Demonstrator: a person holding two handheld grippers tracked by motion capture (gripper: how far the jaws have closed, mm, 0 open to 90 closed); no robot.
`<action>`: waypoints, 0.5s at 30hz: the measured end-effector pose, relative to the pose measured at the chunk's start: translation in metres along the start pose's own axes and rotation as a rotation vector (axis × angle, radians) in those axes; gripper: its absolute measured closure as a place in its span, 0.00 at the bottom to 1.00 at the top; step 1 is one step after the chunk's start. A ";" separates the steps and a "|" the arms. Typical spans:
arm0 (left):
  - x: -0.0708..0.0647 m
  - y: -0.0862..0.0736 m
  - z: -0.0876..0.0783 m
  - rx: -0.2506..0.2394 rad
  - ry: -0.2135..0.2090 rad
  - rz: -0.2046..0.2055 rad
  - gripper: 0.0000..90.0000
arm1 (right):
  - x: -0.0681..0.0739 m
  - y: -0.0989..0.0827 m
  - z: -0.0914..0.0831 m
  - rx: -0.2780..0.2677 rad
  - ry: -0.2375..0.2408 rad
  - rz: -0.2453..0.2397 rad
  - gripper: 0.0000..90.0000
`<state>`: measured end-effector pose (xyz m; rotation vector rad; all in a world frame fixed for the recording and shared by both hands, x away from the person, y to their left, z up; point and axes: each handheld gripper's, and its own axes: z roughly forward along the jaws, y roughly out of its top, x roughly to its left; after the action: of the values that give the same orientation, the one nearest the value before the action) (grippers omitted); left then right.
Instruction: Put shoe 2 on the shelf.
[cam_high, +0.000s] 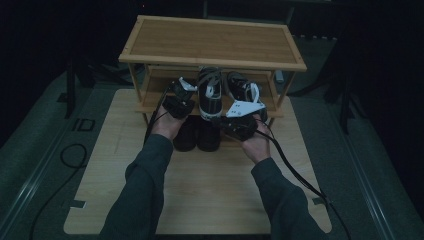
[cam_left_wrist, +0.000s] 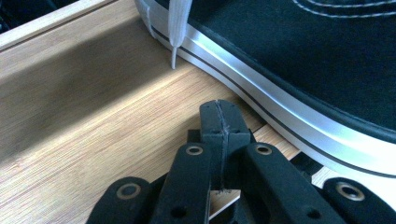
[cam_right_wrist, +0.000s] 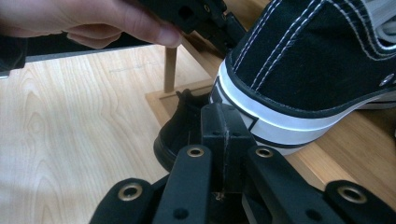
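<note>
A black canvas sneaker with a white sole (cam_high: 210, 92) stands on the middle shelf of a wooden shoe rack (cam_high: 150, 102), heel toward me. My left gripper (cam_high: 188, 88) is at its left side. In the left gripper view the jaws (cam_left_wrist: 219, 114) are shut and empty, just above the shelf board (cam_left_wrist: 102, 121) beside the white sole (cam_left_wrist: 280, 112). My right gripper (cam_high: 223, 120) is at the sneaker's heel. In the right gripper view its jaws (cam_right_wrist: 225, 119) are shut and empty, right in front of the heel (cam_right_wrist: 261, 116).
A second matching sneaker (cam_high: 243, 87) sits to the right on the same shelf. Dark shoes (cam_high: 197, 135) stand on the bottom level, one seen below the shelf edge (cam_right_wrist: 180, 133). A white lace end (cam_left_wrist: 176, 28) hangs by the sole. The rack's top board (cam_high: 212, 42) overhangs the shelf.
</note>
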<state>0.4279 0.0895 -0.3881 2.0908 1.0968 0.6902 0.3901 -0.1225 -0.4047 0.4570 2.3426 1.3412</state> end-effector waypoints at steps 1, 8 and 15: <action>0.000 0.000 0.000 0.000 0.001 0.000 1.00 | 0.000 0.000 0.001 -0.003 0.000 0.006 1.00; 0.000 0.000 0.000 0.000 0.000 0.000 1.00 | 0.000 0.000 0.001 -0.014 -0.013 0.016 1.00; 0.000 0.000 0.000 0.000 -0.001 -0.002 1.00 | 0.000 0.000 0.002 -0.008 -0.050 0.013 1.00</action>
<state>0.4280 0.0896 -0.3880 2.0898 1.0981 0.6884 0.3913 -0.1208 -0.4055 0.4984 2.2964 1.3290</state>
